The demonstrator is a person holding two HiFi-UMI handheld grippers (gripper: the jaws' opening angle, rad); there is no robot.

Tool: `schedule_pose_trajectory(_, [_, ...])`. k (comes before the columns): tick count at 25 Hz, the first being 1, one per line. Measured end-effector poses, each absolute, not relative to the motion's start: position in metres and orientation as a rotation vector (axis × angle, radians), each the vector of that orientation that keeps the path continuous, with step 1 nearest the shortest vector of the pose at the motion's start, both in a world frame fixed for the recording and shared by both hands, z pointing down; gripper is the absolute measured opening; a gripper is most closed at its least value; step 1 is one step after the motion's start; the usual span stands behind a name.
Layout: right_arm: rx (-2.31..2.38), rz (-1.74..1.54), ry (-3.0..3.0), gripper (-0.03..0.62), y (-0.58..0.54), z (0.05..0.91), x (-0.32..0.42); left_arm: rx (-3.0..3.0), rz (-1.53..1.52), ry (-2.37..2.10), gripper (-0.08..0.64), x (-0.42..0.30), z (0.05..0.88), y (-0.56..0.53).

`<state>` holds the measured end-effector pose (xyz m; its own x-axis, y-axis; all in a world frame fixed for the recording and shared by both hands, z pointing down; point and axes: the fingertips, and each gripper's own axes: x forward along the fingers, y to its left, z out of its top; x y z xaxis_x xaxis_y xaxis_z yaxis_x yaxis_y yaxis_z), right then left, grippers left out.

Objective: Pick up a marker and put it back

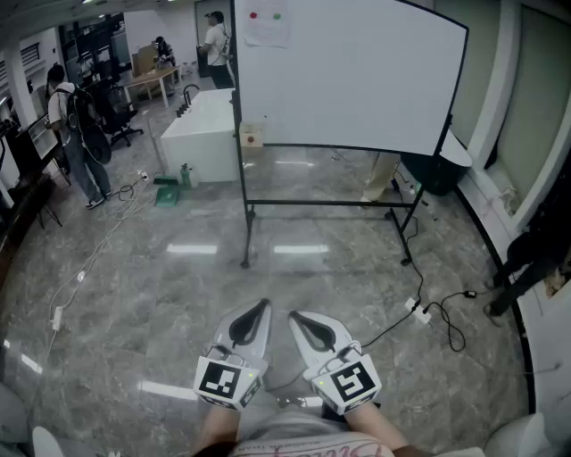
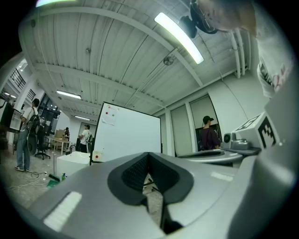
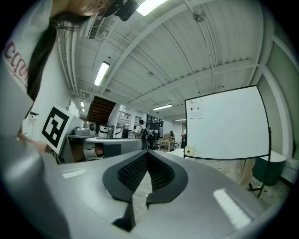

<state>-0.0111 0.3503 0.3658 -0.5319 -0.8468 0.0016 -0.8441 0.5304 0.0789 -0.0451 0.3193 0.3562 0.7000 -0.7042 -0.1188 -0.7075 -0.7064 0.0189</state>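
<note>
floor [image 1: 161,268] glossy polished stone; whiteboard [image 1: 357,80] smooth; right gripper [image 3: 147,154] matt plastic, probably.

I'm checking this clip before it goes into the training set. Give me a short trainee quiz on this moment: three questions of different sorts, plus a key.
1. True or false: the jaws of the left gripper and the right gripper stand wide apart.
2. Multiple choice: what stands on the floor ahead of the grippers? A) a whiteboard on a stand; B) a bookshelf; C) a ladder.
3. Short answer: what colours are the two round magnets near the whiteboard's top left corner?

Key:
1. False: both are shut, with nothing between the jaws.
2. A.
3. Red and green.
</note>
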Motion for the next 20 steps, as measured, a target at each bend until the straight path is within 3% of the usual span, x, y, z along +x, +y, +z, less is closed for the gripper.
schedule_pose_trajectory(20, [1.514,-0.069,-2.711,0.000,0.316,0.381,-0.004,-2.922,0.205,1.166,0.000,-0.038,0.372,0.278])
